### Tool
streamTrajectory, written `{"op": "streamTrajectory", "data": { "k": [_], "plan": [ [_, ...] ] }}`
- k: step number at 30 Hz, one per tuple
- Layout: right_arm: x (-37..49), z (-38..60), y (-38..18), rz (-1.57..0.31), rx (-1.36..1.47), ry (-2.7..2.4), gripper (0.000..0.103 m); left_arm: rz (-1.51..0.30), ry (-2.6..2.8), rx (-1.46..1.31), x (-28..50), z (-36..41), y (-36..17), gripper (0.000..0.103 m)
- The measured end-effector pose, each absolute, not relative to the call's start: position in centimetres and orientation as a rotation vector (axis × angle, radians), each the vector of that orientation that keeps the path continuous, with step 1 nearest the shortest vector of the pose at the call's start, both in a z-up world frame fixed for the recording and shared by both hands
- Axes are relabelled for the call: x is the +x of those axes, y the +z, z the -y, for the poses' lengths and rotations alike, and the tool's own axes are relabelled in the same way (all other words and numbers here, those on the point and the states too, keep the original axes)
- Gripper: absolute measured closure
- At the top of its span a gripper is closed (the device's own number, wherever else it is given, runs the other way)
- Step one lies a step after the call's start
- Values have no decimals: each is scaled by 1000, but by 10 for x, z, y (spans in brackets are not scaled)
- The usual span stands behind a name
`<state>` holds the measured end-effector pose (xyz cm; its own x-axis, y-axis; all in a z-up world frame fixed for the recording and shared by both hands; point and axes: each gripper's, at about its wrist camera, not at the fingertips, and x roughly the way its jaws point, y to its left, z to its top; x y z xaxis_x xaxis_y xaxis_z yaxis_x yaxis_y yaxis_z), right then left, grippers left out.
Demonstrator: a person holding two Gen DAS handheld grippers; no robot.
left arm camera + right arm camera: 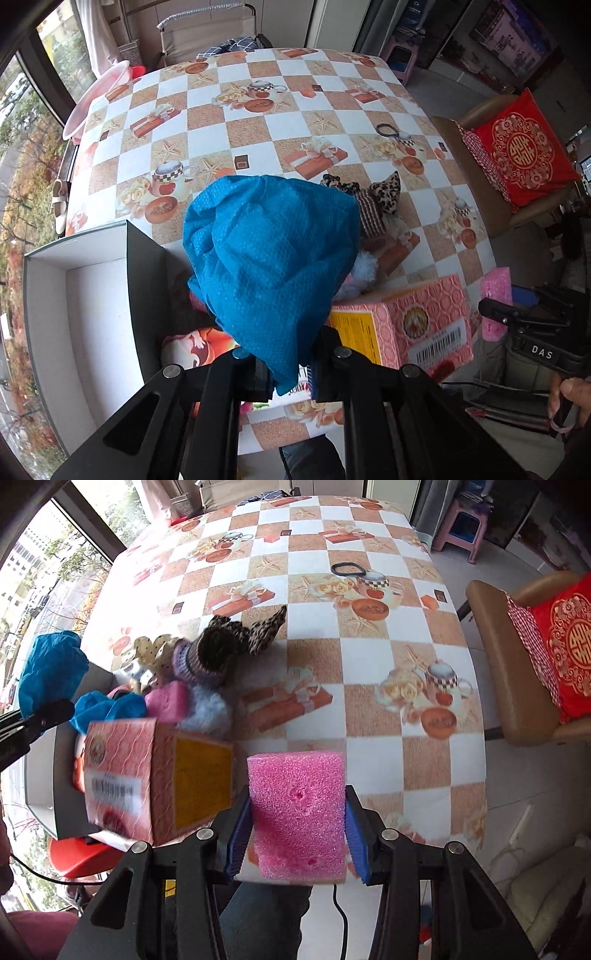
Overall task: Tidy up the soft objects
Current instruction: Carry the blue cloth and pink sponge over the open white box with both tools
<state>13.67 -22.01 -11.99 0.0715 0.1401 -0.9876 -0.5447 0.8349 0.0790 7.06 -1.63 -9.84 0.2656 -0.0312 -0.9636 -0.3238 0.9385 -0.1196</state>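
Left wrist view: left gripper [290, 373] clamped narrow on blue cloth [271, 258], bunched up and lifted above the checkered tablecloth [258, 122]. White box [92, 295] with dark flap at left, pink carton [410, 325] at right. Leopard-print fabric [388, 192] and striped knit piece [371, 218] just behind the cloth. Right gripper [496, 314] at far right edge, pink sponge [496, 291] partly visible there.

Right wrist view: right gripper [297, 834] half closed, pads pressed on both sides of pink sponge [297, 812], held over near table edge. Pink carton [155, 775] just left. Pile of soft items beyond carton: blue cloth [48, 672], knit piece [207, 657], white fluffy thing [207, 709]. Black hair tie [347, 568] well apart, farther up the table.
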Motion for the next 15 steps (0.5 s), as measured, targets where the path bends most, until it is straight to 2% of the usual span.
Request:
{"op": "streamTrajectory", "data": {
  "k": [15],
  "plan": [
    [51,217,-111,-1417,-406,654,56,-1250,249,-395,-9,52,-89,89]
  ]
}}
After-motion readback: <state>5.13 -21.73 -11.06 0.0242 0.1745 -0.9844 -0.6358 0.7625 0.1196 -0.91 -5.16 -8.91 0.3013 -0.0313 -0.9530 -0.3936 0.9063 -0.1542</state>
